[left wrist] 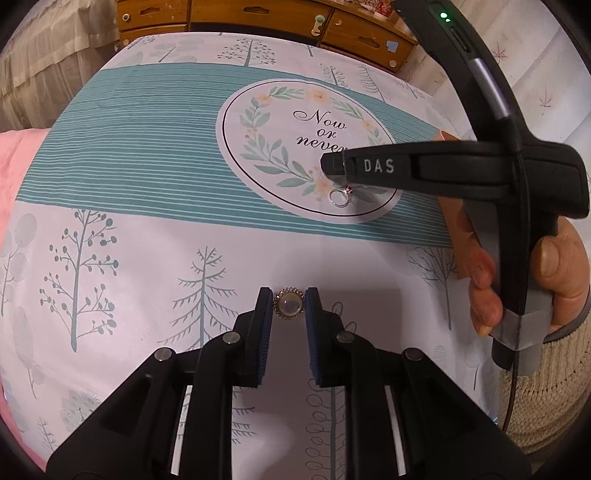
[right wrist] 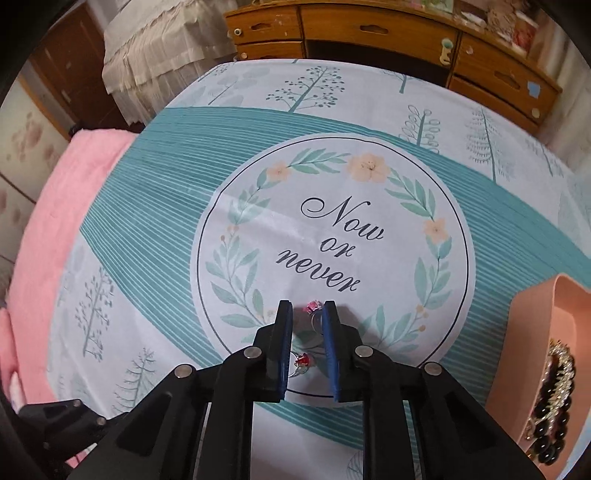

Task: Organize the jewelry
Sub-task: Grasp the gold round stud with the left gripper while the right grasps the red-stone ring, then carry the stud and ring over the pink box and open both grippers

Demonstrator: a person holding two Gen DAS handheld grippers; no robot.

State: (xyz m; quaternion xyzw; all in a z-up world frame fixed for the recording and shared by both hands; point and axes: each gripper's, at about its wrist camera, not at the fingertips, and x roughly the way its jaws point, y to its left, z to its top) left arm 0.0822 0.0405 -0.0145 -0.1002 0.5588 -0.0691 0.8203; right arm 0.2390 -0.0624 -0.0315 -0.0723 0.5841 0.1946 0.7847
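From the left wrist camera we saw our left gripper [left wrist: 289,295] low over the tablecloth [left wrist: 155,266], its blue pads closed against both sides of a round brooch [left wrist: 289,303] with a pale stone and a beaded rim. Nothing lay between the brooch and the camera except the gripper's own black arms. Farther off, on the printed circle with the words "Now or never", a thin silver ring [left wrist: 338,196] with a small pink stone lay flat on the cloth. Our right gripper [left wrist: 334,164] reached in from the right just above it, held in our right hand [left wrist: 517,273], and its dark body covered part of the printed wreath. A wooden dresser [left wrist: 258,18] stood behind the table. From the right wrist camera our right gripper [right wrist: 308,308] stood with its jaws apart. A ring with a pink stone [right wrist: 314,308] lay between the fingertips, close to the right-hand pad; we could not tell whether it touched. A second ring with a red stone [right wrist: 301,362] lay farther back between the fingers. A pink tray [right wrist: 517,339] at the right edge held dark beads and a gold chain [right wrist: 554,398]. A pink blanket [right wrist: 55,240] lay left of the table.
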